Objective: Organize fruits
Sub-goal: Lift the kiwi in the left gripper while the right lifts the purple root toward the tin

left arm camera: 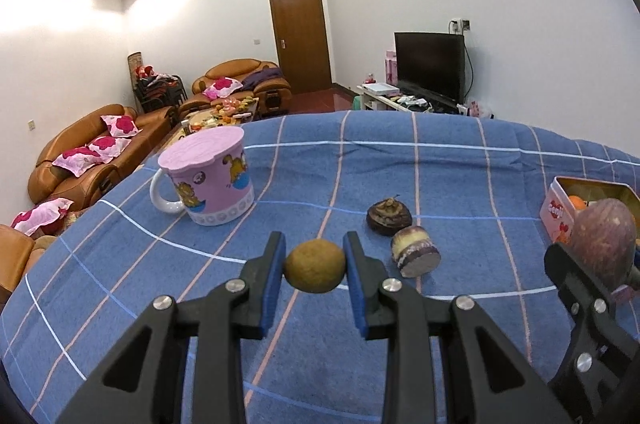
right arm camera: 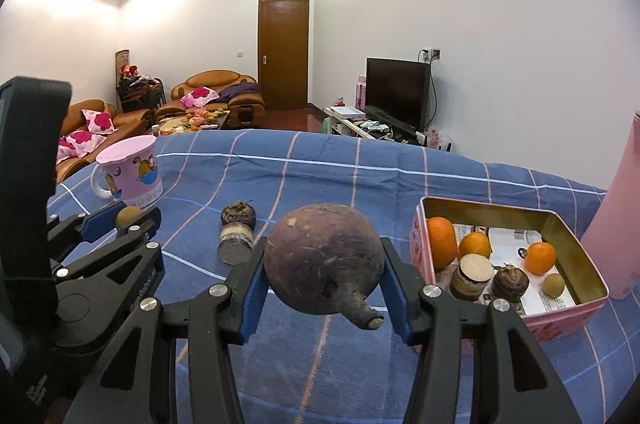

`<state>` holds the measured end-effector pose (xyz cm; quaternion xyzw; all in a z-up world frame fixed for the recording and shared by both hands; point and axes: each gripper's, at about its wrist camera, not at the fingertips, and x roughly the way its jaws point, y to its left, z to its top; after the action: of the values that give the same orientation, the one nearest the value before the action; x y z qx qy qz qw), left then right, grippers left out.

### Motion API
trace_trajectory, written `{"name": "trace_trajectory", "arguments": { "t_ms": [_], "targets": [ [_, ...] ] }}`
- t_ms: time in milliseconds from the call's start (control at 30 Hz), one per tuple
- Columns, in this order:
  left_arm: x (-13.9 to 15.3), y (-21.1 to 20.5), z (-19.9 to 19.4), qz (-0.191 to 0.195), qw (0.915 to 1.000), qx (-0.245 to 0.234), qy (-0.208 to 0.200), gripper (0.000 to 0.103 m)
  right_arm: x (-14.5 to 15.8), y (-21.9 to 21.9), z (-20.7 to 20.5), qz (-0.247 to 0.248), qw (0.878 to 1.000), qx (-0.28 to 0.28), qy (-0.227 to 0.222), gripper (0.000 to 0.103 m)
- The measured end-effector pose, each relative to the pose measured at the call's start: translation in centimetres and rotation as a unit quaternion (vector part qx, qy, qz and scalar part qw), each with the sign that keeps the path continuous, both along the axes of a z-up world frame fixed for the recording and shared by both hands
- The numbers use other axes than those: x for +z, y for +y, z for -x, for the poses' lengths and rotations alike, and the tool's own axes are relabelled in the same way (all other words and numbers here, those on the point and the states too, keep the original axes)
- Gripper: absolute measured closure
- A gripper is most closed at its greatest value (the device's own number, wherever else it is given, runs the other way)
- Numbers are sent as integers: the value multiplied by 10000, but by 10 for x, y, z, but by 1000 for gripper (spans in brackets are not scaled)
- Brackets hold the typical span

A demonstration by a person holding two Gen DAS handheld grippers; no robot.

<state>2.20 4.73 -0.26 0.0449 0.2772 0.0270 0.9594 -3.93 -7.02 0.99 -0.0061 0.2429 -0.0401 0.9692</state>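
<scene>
- Small round brownish-green fruit (left arm camera: pixel 315 266) sits clamped between the blue pads of the left gripper (left arm camera: pixel 315 266), lifted just above the blue checked tablecloth (left arm camera: pixel 440 176); both pads touch its sides.
- Large round purple-brown root vegetable (right arm camera: pixel 325 258) with a stubby stalk pointing toward the camera is pinched between the pads of the right gripper (right arm camera: pixel 325 264), also off the cloth.
- From the left wrist view, at 1 o'clock from the small fruit: a dark brown water-chestnut-like bulb (left arm camera: pixel 389 217) and, just beside it, a short cut purple-and-cream cylinder piece (left arm camera: pixel 415 251); whether they touch cannot be told. Both rest on the cloth.
- At 3 o'clock from the right gripper: a pink rectangular tin box (right arm camera: pixel 560 316), open. Inside it lie three oranges (right arm camera: pixel 474 245), a cut cylinder piece, a dark bulb and a small brownish fruit.
- At 10 o'clock: a pink cartoon-printed mug (left arm camera: pixel 208 180) with a pink lid, upright.
- Far right edge of the right wrist view: a tall pink bottle (right arm camera: pixel 620 216), just beside the tin.
</scene>
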Motion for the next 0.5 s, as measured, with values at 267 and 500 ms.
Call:
{"name": "trace_trajectory", "arguments": {
  "t_ms": [267, 500],
  "targets": [
    [0, -10, 8, 39, 10000, -3, -8, 71, 0, -15, 8, -56, 10000, -53, 23, 50],
    [-1, -24, 17, 46, 10000, -46, -17, 71, 1, -23, 17, -20, 10000, -82, -14, 50]
  ]
}}
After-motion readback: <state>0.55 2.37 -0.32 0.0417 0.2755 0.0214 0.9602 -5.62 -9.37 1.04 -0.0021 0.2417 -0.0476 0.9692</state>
